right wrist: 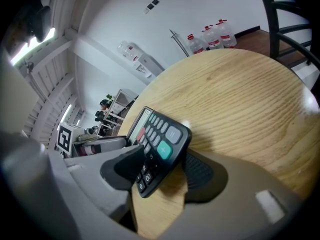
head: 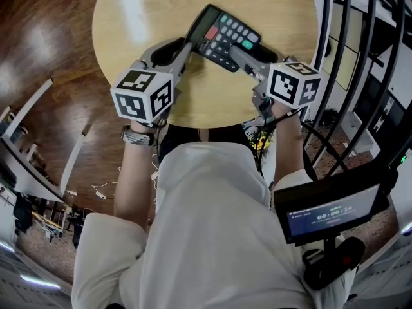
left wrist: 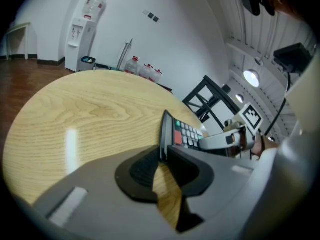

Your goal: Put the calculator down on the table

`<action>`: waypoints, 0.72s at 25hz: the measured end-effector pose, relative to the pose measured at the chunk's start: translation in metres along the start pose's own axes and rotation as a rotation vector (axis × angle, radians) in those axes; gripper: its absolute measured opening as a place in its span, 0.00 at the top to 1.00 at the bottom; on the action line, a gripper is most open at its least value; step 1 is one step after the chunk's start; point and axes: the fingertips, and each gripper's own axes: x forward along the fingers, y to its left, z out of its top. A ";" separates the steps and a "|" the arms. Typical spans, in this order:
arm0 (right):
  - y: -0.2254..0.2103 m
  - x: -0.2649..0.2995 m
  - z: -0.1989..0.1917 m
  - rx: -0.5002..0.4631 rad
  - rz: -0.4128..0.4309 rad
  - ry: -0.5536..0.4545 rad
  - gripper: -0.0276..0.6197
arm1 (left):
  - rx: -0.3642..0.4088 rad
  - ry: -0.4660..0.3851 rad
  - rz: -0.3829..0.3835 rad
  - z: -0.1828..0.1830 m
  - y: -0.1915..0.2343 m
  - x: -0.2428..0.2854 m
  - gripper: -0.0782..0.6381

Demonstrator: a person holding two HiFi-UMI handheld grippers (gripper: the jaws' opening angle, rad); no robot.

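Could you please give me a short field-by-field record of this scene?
surface: round wooden table
object: calculator, tilted, keys showing, over the tabletop; whether it touches is unclear
left gripper: fingers clamped on the calculator's thin edge
right gripper: fingers wide apart, the calculator's keypad end between them, apparently not pinched
task status: calculator not yet lying flat on the table
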 end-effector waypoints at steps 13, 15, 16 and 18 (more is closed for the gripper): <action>-0.023 -0.012 0.005 -0.013 -0.100 -0.023 0.59 | -0.004 -0.010 -0.004 0.005 0.001 0.000 0.81; -0.025 -0.013 0.005 -0.011 -0.106 -0.025 0.59 | -0.001 -0.010 -0.002 0.006 0.001 0.000 0.81; -0.026 -0.013 0.005 -0.010 -0.110 -0.026 0.59 | -0.001 -0.010 -0.001 0.006 0.001 0.000 0.81; -0.026 -0.013 0.005 -0.006 -0.113 -0.027 0.59 | 0.001 -0.010 -0.001 0.007 0.002 0.000 0.81</action>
